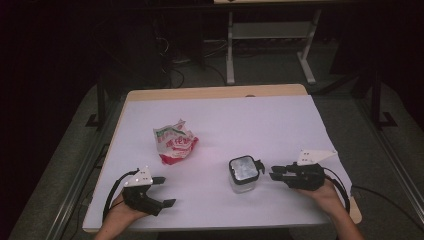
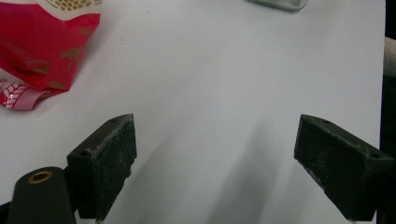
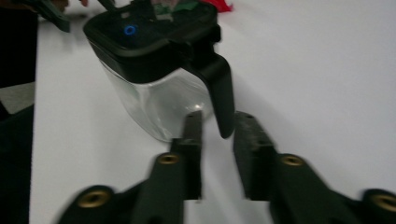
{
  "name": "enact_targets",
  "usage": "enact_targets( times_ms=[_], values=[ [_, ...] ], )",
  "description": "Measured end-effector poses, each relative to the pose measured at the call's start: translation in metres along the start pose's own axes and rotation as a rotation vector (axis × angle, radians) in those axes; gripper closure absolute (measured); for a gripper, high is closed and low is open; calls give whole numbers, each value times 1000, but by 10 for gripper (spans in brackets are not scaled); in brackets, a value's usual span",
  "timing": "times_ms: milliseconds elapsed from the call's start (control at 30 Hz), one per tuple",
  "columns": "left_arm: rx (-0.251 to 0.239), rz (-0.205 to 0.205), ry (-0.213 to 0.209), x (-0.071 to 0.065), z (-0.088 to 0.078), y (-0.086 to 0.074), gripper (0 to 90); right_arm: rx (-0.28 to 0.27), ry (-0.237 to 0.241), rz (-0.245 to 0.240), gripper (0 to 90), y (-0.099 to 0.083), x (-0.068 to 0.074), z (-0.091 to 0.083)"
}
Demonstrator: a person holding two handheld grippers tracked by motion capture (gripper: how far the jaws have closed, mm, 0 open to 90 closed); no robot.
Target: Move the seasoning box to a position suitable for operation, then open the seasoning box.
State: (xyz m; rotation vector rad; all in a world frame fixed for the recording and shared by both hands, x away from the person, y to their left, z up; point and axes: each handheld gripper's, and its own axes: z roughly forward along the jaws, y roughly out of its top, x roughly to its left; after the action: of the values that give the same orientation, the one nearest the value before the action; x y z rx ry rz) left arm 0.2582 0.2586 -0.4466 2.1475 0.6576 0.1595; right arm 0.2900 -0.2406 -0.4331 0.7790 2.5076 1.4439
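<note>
A clear, squarish plastic container (image 1: pixel 244 175) with a black lid and a black side latch (image 3: pixel 219 88) is standing toward the near right of the white tabletop (image 1: pixel 260 125). The right hand-held gripper (image 1: pixel 274 173) is sitting just right of the container with its matte black jaws narrowed around the latch's lower tip, though whether they are actually touching it I cannot tell. Well to the container's left, the left hand-held gripper (image 1: pixel 165 191) is resting with its dusty, blocky jaws spread wide over bare tabletop, while a crinkled red-and-white foil snack bag (image 1: pixel 174 142) is lying left of the container and farther back.
</note>
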Motion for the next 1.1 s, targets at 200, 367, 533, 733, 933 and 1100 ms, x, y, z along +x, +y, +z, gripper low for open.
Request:
enact_targets(
  times_ms=[200,367,533,733,933,1100],
  values=[
    [6,13,5,-1,3,3,127,3,-124,-9,353,-7,0,-5],
    [9,28,-1,-5,5,8,126,-4,-212,18,190,-13,-7,-9],
    [-2,27,-2,-7,5,12,126,-24,-242,47,141,-14,-13,-10],
    [-29,20,-7,-9,4,19,125,-33,-274,63,134,-14,-18,-10],
    [-39,27,-19,-17,8,32,125,-44,-284,59,134,-14,-17,-12],
    [-47,45,-44,-21,14,45,125,-55,-282,60,133,-14,-20,-14]
  ],
)
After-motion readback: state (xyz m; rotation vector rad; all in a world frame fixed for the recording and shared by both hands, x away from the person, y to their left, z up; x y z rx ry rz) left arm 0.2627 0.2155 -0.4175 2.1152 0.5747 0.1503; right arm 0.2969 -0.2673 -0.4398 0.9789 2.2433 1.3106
